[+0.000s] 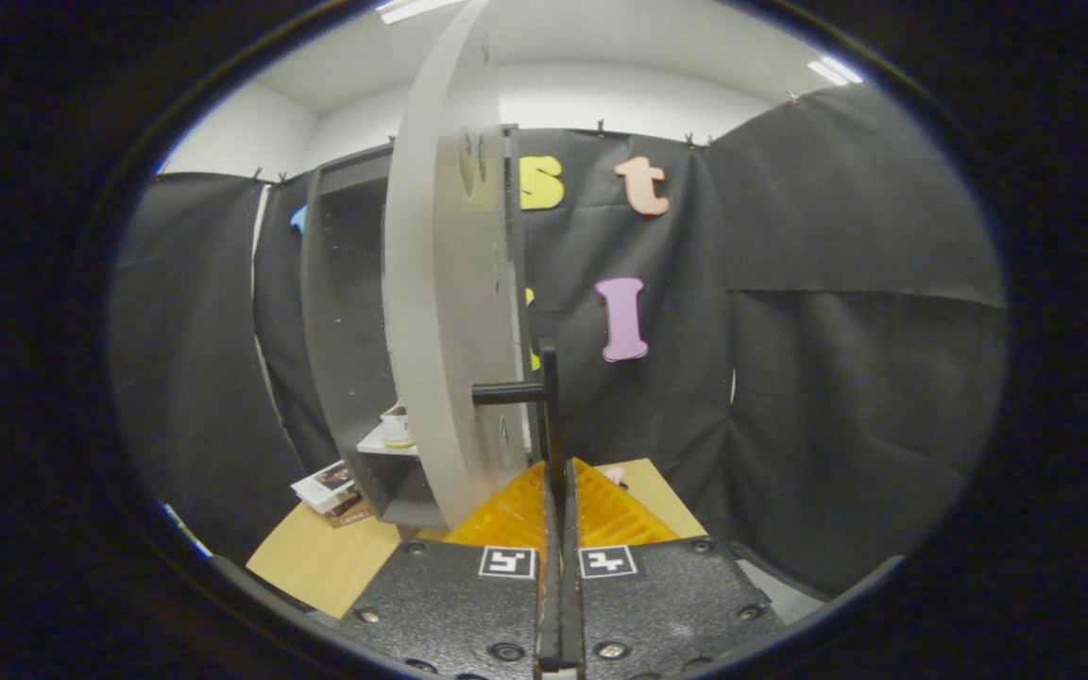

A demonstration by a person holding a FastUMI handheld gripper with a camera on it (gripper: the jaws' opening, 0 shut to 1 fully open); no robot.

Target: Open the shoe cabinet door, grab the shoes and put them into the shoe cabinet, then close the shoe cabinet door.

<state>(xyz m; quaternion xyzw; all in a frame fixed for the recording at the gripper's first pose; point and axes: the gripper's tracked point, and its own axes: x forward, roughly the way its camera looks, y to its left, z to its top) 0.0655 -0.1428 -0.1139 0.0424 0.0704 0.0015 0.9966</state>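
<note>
The grey shoe cabinet (346,312) stands on the table just ahead and to the left, its inside dark. Its pale grey door (445,312) is swung out toward me and I see it nearly edge-on. A black bar handle (549,397) stands off the door on a short post. The bar runs down between my fingers, and my gripper (559,477) is shut on it. A small pink thing (614,473) peeks out just beyond the right finger; I cannot tell what it is.
A small jar (397,427) sits on a light shelf (379,444) inside the cabinet. A short stack of books or boxes (331,491) lies on the wooden table (317,562) left of the cabinet. Black cloth walls close in behind and to the right.
</note>
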